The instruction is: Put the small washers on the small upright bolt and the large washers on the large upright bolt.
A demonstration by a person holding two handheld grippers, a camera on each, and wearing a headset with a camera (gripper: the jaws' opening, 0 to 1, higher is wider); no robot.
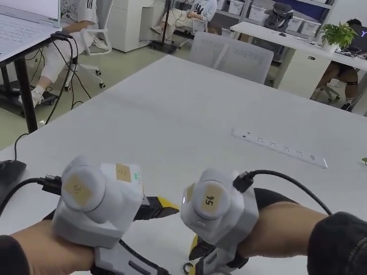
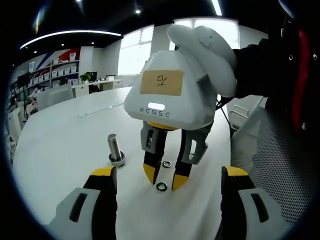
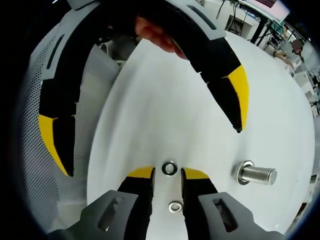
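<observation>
Two washers (image 3: 169, 168) lie flat on the table (image 3: 165, 95), near the upright bolt (image 3: 255, 175). The right tool (image 2: 164, 183) straddles them, jaws narrowly apart and gripping nothing. The left tool (image 3: 151, 149) gapes wide. Pick-up is in hand: next, close on one washer.

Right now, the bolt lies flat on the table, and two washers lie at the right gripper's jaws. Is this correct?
Not quite. The bolt stands upright on the table, as the left gripper view shows. The two washers do lie at the right gripper's jaws.
</observation>
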